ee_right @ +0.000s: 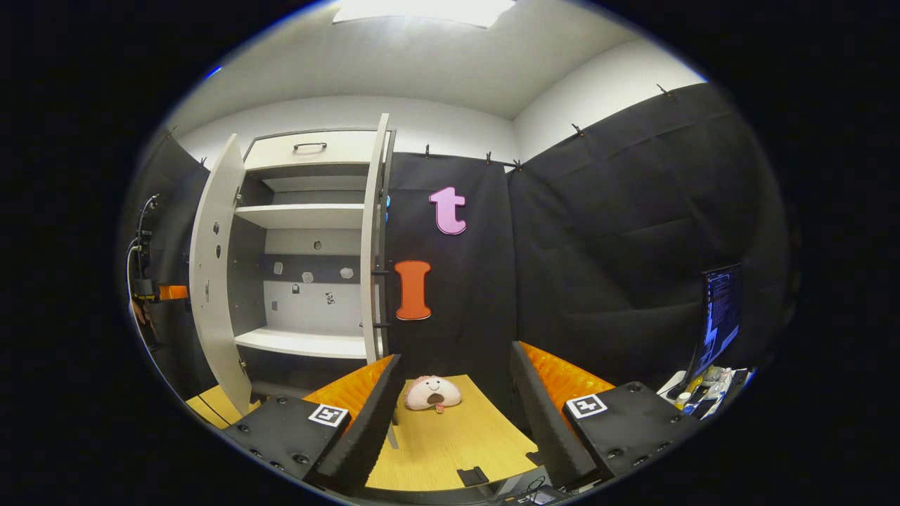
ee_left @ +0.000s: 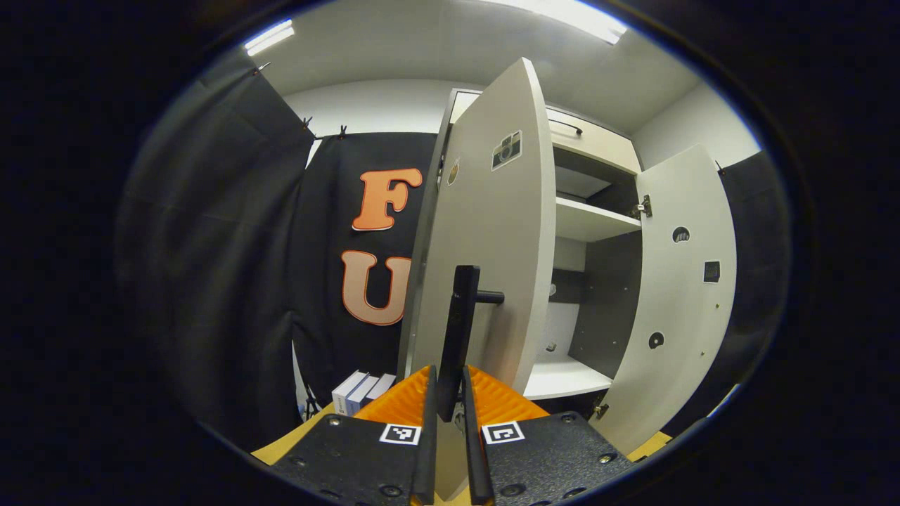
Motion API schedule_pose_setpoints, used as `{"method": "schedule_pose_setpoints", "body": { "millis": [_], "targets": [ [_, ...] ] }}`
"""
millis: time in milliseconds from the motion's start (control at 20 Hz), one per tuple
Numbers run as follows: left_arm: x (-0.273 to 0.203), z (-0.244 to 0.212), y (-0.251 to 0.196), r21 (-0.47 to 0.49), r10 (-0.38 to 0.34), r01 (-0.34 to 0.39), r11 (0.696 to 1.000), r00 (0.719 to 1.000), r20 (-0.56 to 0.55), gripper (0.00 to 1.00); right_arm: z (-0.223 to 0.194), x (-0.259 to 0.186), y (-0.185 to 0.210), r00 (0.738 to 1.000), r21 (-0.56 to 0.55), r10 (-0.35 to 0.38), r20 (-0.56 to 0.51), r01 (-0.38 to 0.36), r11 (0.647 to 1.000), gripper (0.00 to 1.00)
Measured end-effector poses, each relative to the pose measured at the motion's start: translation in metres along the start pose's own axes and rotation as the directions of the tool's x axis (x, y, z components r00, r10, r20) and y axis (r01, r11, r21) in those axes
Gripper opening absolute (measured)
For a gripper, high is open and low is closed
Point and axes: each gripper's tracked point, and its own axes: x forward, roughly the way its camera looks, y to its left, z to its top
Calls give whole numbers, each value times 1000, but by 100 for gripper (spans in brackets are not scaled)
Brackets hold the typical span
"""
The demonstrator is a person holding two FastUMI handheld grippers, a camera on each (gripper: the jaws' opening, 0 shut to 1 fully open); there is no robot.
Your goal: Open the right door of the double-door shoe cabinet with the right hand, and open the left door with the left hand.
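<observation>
Left claw (ee_left: 450,404) clamps the upright handle (ee_left: 458,330); right claw (ee_right: 453,414) gapes wide.

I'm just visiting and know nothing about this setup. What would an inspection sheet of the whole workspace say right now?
Surface: yellow table, mostly bare.
Job's things: shoe cabinet; left door and right door both swung open.
Clutter: pink plush toy; small boxes.
Grippers: left gripper shut on left door handle; right gripper open, holding nothing.
Cables: one by the left door.
Surroundings: monitor, black cloth walls.
</observation>
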Motion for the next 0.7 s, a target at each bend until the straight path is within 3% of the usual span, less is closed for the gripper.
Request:
{"method": "schedule_pose_setpoints", "body": {
  "millis": [100,300,500,650,700],
  "targets": [
    [1,14,3,25,-3,2,1000,999,47,18,1,3,6,1000,-1,13,4,-13,1000,97],
    [7,5,11,16,-18,18,1000,999,29,17,4,6,15,999,3,30,18,-30,1000,97],
    [9,7,35,46,17,-19,999,998,57,18,-1,7,17,1000,-5,24,4,-24,1000,97],
    [10,13,61,55,39,-43,998,996,81,11,1,9,25,999,0,32,-3,-32,999,97],
    [10,18,70,59,43,-49,997,994,97,4,2,9,30,999,2,39,-3,-39,999,97]
  ]
}}
